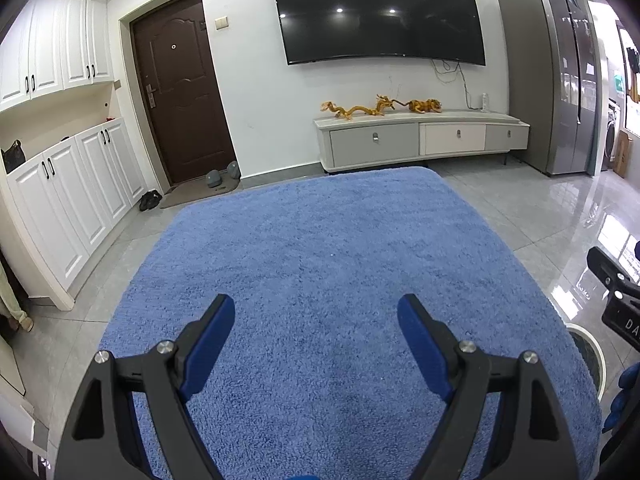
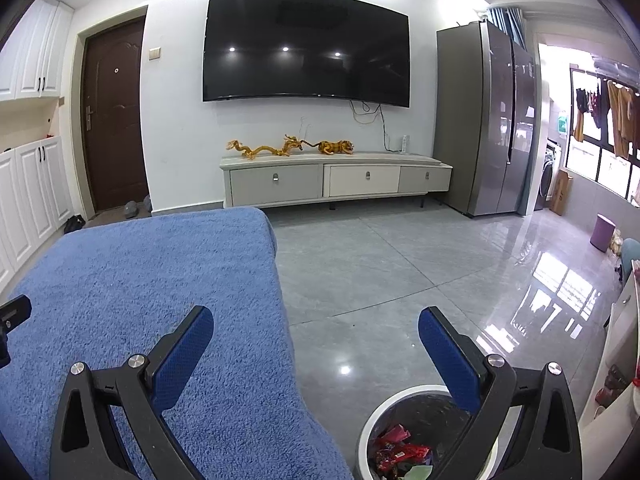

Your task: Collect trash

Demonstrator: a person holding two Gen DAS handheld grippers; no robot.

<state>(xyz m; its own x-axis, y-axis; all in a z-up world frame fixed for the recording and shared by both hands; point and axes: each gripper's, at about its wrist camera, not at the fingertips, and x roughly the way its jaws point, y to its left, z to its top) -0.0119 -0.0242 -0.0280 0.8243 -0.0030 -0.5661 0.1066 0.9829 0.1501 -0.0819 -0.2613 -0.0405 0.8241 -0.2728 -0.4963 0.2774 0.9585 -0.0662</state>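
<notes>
A white-rimmed trash bin (image 2: 370,420) stands on the floor by the right edge of a blue fuzzy cloth (image 2: 140,300). Red wrappers (image 2: 400,450) and other scraps lie inside it. My right gripper (image 2: 316,324) is open and empty, held above the bin and the cloth's edge. My left gripper (image 1: 316,312) is open and empty above the middle of the blue cloth (image 1: 328,260), which shows no trash on it. The bin's rim (image 1: 596,350) shows at the right edge of the left wrist view, beside the right gripper's body (image 1: 616,292).
A TV cabinet (image 2: 336,180) with toy dragons stands under a wall TV (image 2: 308,52). A grey fridge (image 2: 488,120) is at the right, a brown door (image 2: 114,116) and white cupboards (image 1: 80,184) at the left. Glossy grey floor tiles (image 2: 400,280) surround the cloth.
</notes>
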